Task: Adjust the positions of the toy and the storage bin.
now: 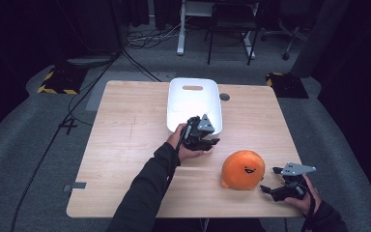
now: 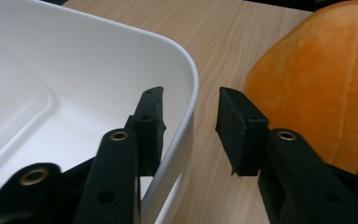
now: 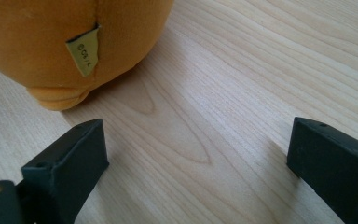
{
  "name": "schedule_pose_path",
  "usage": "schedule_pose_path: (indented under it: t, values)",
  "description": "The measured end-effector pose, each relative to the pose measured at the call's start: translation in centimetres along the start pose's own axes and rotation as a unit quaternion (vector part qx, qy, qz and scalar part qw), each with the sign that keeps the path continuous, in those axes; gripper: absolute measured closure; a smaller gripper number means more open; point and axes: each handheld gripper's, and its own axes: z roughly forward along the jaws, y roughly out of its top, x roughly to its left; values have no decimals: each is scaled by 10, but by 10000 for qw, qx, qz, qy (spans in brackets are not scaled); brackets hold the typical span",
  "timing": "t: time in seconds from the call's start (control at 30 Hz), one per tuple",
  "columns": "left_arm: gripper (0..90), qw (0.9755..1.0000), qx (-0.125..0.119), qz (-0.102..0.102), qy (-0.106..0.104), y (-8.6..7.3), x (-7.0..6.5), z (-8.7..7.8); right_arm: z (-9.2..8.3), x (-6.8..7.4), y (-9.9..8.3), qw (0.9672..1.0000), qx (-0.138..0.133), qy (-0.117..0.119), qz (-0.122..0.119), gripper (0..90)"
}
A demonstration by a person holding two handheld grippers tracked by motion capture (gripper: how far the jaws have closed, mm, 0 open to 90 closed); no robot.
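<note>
Straddling the white tub (image 2: 186, 70) rim, left gripper (image 2: 190, 122), jaws unclamped.

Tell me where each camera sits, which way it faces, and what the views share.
High view: fixed above the person's side, looking forward and down on the table; both forearms enter from the bottom, with the left gripper and right gripper.
Left gripper view: rides the left gripper, looking along its jaws, which straddle the white tub's rim with gaps either side.
Right gripper view: rides the right gripper, low over the table, jaws wide apart, nothing between.
Shared: the orange plush toy appears in all three.
</note>
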Motion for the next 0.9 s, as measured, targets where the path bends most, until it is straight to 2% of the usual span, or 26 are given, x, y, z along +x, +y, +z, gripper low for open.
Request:
schedule_pose_path:
  t: [0.1,0.13,0.33,0.47,0.6,0.67,0.7,0.9]
  values:
    - [722,9999,4,-59,118,0,0,0,0,0,0,10000,-1,0,13,48]
    - [745,9999,-17,-87,76,0,1,-1,0,0,0,10000,0,0,0,48]
    - [762,9999,-34,-119,-65,-1,-4,-4,0,0,0,10000,1,1,1,48]
    - [770,9999,-38,-45,-104,-2,-10,-7,0,0,0,10000,-6,-6,22,48]
    - [772,9997,-35,53,-232,-8,-19,-14,0,0,0,10000,-10,-5,32,48]
    - [772,9997,-105,26,-241,-10,-22,-15,0,0,0,10000,3,-2,-3,48]
    - [772,9994,-123,90,-302,-12,-25,-18,0,0,0,10000,-7,-5,21,48]
    - [772,9989,-189,105,-409,-18,-37,-25,0,0,0,10000,2,0,1,48]
